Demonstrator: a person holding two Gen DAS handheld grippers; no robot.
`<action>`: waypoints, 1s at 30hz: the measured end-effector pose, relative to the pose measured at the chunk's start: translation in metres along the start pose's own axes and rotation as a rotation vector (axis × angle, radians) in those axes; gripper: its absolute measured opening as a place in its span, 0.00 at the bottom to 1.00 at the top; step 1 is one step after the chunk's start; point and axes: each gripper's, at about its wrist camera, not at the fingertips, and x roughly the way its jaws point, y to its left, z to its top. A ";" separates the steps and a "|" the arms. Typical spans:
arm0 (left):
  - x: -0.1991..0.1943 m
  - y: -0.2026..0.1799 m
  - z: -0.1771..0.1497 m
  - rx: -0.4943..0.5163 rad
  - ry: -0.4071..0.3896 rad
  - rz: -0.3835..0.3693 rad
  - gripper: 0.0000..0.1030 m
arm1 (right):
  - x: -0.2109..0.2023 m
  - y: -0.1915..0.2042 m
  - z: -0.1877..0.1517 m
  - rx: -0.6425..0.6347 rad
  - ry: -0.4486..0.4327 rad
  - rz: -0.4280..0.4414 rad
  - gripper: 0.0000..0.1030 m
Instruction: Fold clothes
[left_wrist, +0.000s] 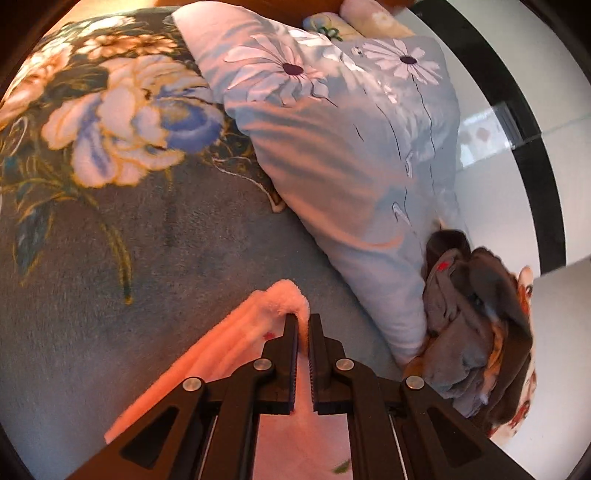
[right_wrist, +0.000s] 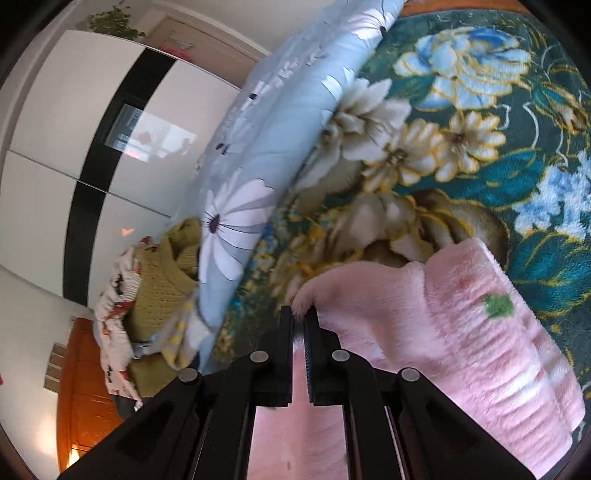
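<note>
Pink fleece fills the bottom of both wrist views: the pink fleece garment (right_wrist: 461, 332) lies partly lifted over the floral blanket (left_wrist: 110, 295) on the bed, with one edge pinched in each of my tongs. My left tongs (left_wrist: 303, 332) are clenched on a rolled corner, and my right tongs (right_wrist: 299, 325) are clenched on another corner, with only a thin lip of pile between the jaws on each side.

That shallow bite is my main worry. I judge that if I pull the two corners apart or lift quickly, the plush nap could slide out of one side and the fold would collapse crooked.

Next in size, the blue daisy pillow (left_wrist: 351, 166) sits close beside my working area; a wide swing could drag the fleece against it.

Smaller still, the heap of grey clothes (left_wrist: 476, 325) at the pillow's end could snag a trailing edge.
</note>
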 end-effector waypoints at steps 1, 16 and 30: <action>-0.002 -0.001 -0.001 0.010 0.005 -0.010 0.16 | 0.001 0.000 -0.001 -0.001 0.005 0.003 0.05; -0.084 0.069 -0.058 0.057 -0.066 0.055 0.62 | -0.079 0.019 -0.029 -0.121 -0.047 0.074 0.60; -0.042 0.087 -0.078 -0.101 -0.049 -0.036 0.60 | -0.101 -0.107 -0.091 0.179 0.017 0.022 0.75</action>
